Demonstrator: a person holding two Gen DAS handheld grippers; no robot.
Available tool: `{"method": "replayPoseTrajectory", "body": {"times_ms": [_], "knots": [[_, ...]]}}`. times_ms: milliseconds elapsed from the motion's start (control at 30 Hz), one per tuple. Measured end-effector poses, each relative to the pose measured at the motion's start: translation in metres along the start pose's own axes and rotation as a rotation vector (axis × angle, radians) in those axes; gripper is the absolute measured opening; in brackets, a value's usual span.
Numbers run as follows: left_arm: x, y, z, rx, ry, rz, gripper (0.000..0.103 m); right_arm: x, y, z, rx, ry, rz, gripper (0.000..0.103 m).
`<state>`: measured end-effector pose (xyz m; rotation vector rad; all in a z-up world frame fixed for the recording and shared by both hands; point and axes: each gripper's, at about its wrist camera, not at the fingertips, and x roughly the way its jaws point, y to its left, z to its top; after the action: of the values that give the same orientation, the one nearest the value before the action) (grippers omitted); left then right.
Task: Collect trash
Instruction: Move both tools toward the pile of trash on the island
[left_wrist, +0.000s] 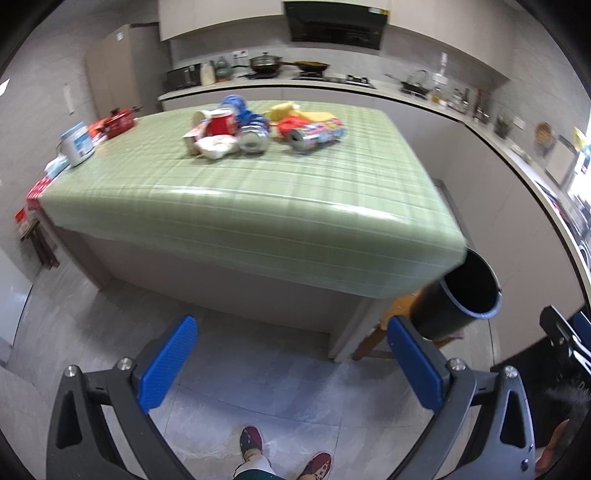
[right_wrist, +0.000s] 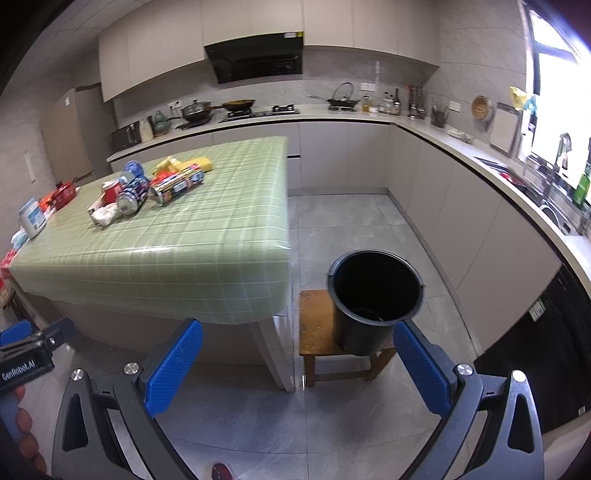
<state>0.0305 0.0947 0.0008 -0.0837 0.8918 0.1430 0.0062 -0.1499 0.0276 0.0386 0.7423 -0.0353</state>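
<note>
both grippers (left_wrist: 291, 363) (right_wrist: 297, 363) w/ jaws apart, nothing held.

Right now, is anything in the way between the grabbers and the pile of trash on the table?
Nothing visible. Both the left gripper and right gripper are open and empty, and only bare green tablecloth lies before the trash pile.

I saw the table (right_wrist: 207, 236) standing before the counter (right_wrist: 332, 118), which ran behind it and along the right wall. The trash pile (right_wrist: 147, 192) lay on the table's far left part, with a tub (right_wrist: 32, 218) near its left edge. The bucket (right_wrist: 375, 299) sat on a stool (right_wrist: 316, 321) just right of the table's near corner.
</note>
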Motion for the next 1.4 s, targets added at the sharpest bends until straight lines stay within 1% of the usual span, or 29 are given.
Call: {"method": "replayPoseTrajectory", "body": {"times_ms": [167, 300, 533, 733, 933, 967, 1233, 1333, 1400], "knots": [[0.02, 0.037, 0.02, -0.027, -0.007, 0.04, 0.103, 0.017, 0.04, 0.015, -0.041, -0.007, 0.024, 0.103], [0.043, 0.072, 0.043, -0.036, -0.007, 0.057, 0.103, 0.036, 0.074, 0.029, -0.03, 0.007, 0.026, 0.103], [0.08, 0.132, 0.086, -0.044, -0.006, 0.062, 0.103, 0.071, 0.146, 0.053, -0.024, 0.013, 0.009, 0.103], [0.111, 0.169, 0.123, -0.027, 0.0, 0.058, 0.103, 0.097, 0.201, 0.079, -0.025, 0.007, -0.002, 0.103], [0.142, 0.187, 0.155, -0.034, 0.012, 0.053, 0.103, 0.122, 0.231, 0.106, -0.035, -0.002, -0.015, 0.103], [0.147, 0.19, 0.16, -0.038, 0.011, 0.072, 0.103, 0.127, 0.233, 0.11, -0.037, -0.003, -0.016, 0.103], [0.191, 0.195, 0.203, -0.05, 0.032, 0.107, 0.103, 0.183, 0.245, 0.15, -0.025, 0.004, 0.013, 0.103], [0.203, 0.193, 0.216, -0.038, 0.028, 0.109, 0.103, 0.196, 0.249, 0.161, -0.027, 0.004, 0.01, 0.103], [0.214, 0.194, 0.225, -0.034, 0.044, 0.094, 0.103, 0.206, 0.253, 0.169, -0.018, 0.018, 0.006, 0.103]]}}
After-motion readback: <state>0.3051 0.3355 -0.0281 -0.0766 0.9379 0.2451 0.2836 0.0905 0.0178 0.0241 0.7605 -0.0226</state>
